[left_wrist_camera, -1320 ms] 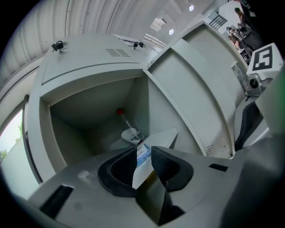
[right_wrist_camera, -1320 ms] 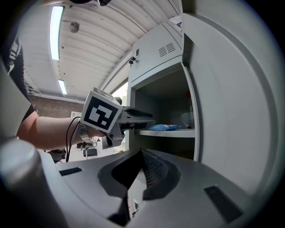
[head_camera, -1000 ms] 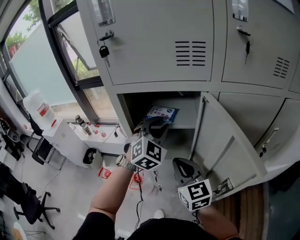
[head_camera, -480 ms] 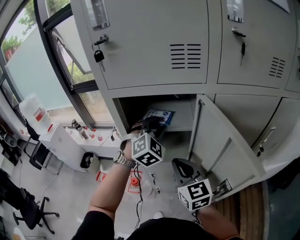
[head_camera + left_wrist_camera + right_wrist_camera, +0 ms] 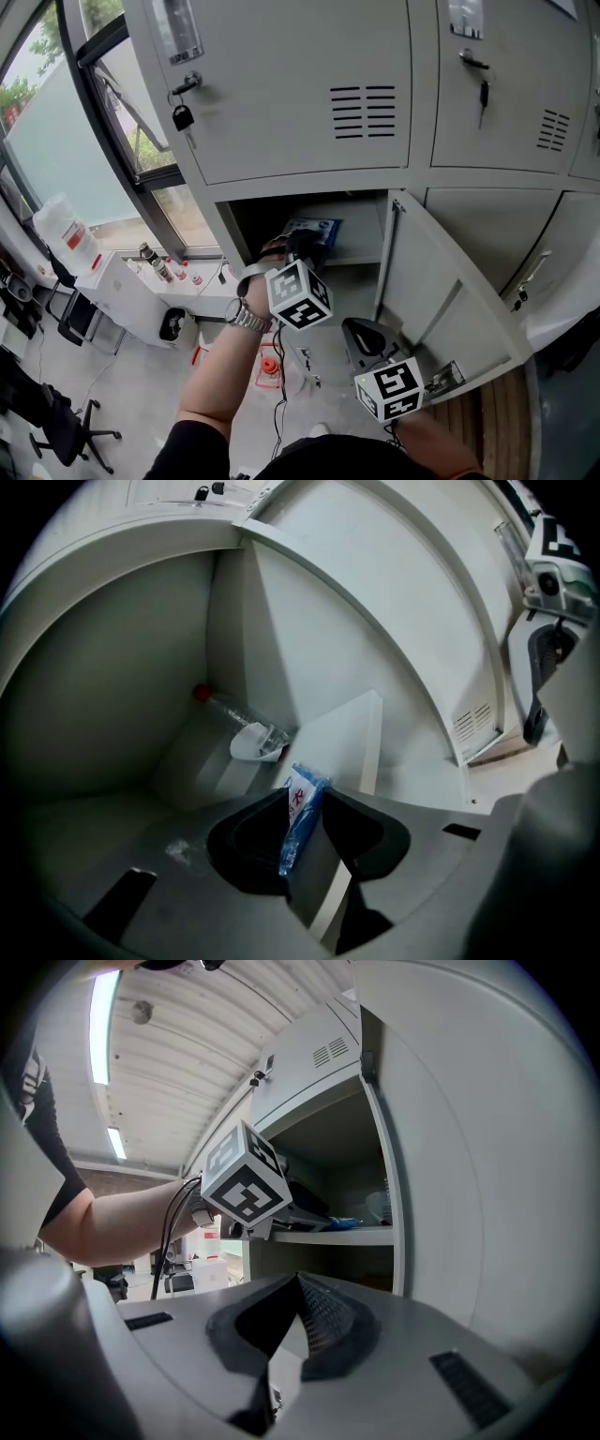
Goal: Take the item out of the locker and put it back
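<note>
1. My left gripper (image 5: pixel 305 796) reaches into the open compartment of the locker (image 5: pixel 309 112). Its jaws have just been opening, easing in a shade at the last. They stand apart with the blue packet (image 5: pixel 298 834) between them, seen edge-on and not pinched.
2. From the head view, the blue packet (image 5: pixel 319 227) lies on the shelf (image 5: pixel 364 246) inside that compartment, right at my left gripper's tips.
3. Further in, a clear bottle (image 5: pixel 230 712) with a red cap lies at the back.
4. My right gripper (image 5: pixel 298 1281) hangs outside the compartment, beside the open door (image 5: pixel 441 300). Its jaws are together with nothing in them.
5. Its camera looks across at the left gripper's marker cube (image 5: pixel 246 1185).
6. A padlock (image 5: pixel 183 117) hangs on the closed door above.
</note>
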